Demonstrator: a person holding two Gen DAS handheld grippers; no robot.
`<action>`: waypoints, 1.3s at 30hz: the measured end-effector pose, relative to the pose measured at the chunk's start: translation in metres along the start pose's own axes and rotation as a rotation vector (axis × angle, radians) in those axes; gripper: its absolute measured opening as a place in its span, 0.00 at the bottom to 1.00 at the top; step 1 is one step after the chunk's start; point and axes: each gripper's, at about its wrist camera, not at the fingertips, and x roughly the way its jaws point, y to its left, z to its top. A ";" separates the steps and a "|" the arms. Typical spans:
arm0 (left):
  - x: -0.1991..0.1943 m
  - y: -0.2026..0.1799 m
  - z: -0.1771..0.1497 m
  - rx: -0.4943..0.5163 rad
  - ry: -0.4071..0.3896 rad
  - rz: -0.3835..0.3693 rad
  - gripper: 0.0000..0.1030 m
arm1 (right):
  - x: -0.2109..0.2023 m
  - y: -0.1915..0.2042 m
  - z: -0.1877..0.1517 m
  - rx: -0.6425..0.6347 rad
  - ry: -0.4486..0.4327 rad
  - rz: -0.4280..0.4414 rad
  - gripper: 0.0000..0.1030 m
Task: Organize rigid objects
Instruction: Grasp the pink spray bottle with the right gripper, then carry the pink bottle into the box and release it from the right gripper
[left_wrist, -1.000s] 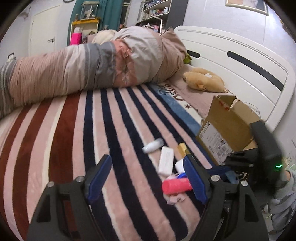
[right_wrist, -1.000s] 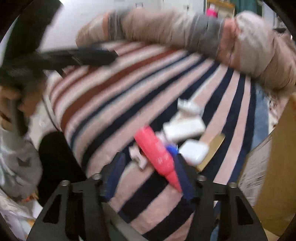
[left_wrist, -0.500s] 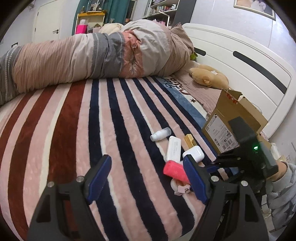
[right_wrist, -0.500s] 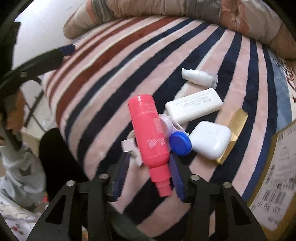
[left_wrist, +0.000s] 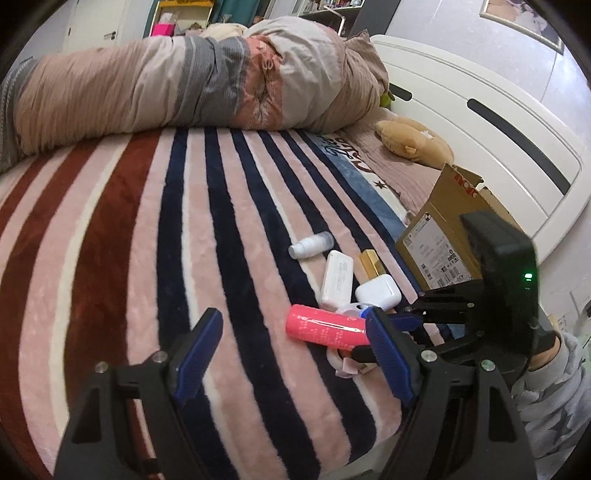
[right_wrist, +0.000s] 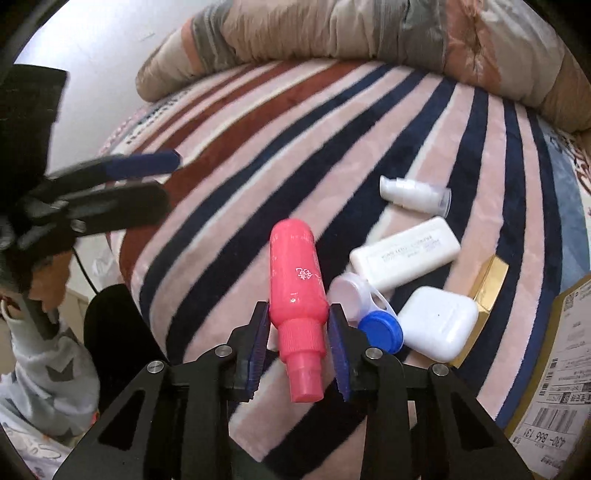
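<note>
two pads of the right gripper (right_wrist: 298, 349) pinch the pink bottle (right_wrist: 295, 273) at its shoulder, its long body sticking out over the blanket (right_wrist: 369, 122). held so near one end, it may pivot or slip free. the left gripper (left_wrist: 291, 354) hangs open and empty. nearby clutter: white case (right_wrist: 437, 328), blue cap (right_wrist: 380, 330); box (left_wrist: 443, 236) beyond.

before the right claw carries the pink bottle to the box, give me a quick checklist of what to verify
1. Right claw shut on pink bottle: ok, pads at its shoulder.
2. Bottle lifted off the blanket: cannot tell.
3. Contact lens case free of the bottle: cannot tell, it lies right beside it.
4. Cardboard box open on top: ok.
5. Left claw open and out of the path: ok.
</note>
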 end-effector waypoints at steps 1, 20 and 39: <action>0.002 0.000 0.000 -0.005 0.005 -0.007 0.75 | -0.001 0.000 0.001 -0.006 -0.003 0.000 0.26; 0.016 0.007 -0.002 -0.049 0.062 -0.007 0.75 | 0.016 0.003 0.012 -0.040 -0.016 -0.058 0.27; 0.017 -0.021 0.019 -0.066 0.054 -0.068 0.75 | -0.007 -0.017 -0.021 -0.015 -0.032 -0.072 0.27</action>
